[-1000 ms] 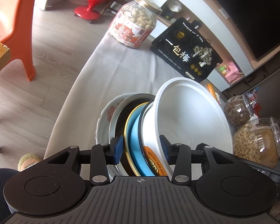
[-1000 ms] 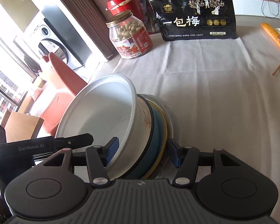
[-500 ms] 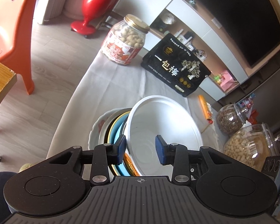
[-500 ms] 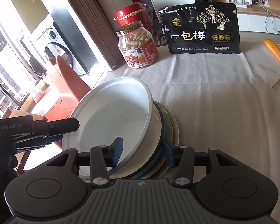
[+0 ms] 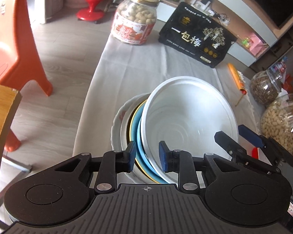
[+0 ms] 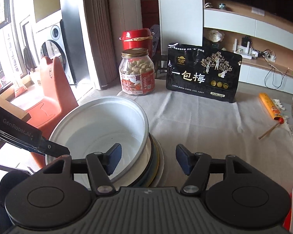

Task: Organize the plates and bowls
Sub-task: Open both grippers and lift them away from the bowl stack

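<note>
While both grippers straddle its rims, white bowl (image 5: pixel 187 117) seemingly tops stack.

We see a large white bowl (image 5: pixel 189 120) topmost in a nested stack, mouth up and empty, at lower centre of the left wrist view. It sits tilted, not seated flush. Beneath it we count a light blue dish (image 5: pixel 140 136) with a gold-edged rim, then a white plate (image 5: pixel 117 122) with a scalloped edge and red floral marks. The stack rests on the cloth-covered worktop (image 5: pixel 130 62).
</note>
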`<state>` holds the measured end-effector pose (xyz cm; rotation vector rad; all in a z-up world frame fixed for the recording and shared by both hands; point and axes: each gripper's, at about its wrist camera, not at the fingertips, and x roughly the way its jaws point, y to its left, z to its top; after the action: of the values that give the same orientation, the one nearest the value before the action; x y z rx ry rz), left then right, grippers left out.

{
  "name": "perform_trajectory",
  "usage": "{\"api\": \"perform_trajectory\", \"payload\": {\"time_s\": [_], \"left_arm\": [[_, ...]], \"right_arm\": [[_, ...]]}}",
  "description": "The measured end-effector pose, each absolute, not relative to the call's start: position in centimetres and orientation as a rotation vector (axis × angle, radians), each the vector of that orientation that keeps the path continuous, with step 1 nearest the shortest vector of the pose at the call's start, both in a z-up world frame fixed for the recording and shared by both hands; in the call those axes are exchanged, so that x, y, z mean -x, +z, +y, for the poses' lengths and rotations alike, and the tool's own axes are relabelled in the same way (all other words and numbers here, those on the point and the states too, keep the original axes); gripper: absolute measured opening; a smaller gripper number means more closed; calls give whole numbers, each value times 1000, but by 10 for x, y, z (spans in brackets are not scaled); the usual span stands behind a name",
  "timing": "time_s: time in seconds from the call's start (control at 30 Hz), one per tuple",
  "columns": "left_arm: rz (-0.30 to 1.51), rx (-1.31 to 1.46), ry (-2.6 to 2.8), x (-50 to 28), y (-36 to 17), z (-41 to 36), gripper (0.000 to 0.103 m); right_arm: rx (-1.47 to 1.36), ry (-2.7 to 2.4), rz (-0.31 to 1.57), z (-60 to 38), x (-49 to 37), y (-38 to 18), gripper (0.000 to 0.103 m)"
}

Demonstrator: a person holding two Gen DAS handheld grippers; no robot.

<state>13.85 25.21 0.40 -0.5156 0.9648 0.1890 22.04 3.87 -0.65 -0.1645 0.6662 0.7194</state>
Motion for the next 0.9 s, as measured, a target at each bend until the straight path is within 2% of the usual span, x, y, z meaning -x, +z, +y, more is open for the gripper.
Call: {"api": "perform_trajectory", "payload": {"time_s": [0.1,0.27,0.47,0.53,0.57,0.7,0.77,0.9], "left_arm": [[900,469,86,-145,9,258,28],[836,487,-68,-163,8,277,29],[767,633,-198,-158,-4,307,28],[769,644,-221,-154,-14,310,28],[795,653,-220,-154,-19,311,25],[819,704,-234,-152,-25,316,25],[814,721,-244,-149,-25,317,26],[786,726,-255,-146,-22,315,29]], "right_arm": [[180,621,617,42,-214,-9,69],[116,576,787,52,-228,-12,69],[120,474,807,63,-227,-3,69],[118,442,807,67,-224,-3,65],[105,432,824,69,-224,-4,59],[-1,435,909,70,-226,-14,36],[-27,444,913,70,-218,-17,33],[-30,435,898,70,-209,-17,32]]}}
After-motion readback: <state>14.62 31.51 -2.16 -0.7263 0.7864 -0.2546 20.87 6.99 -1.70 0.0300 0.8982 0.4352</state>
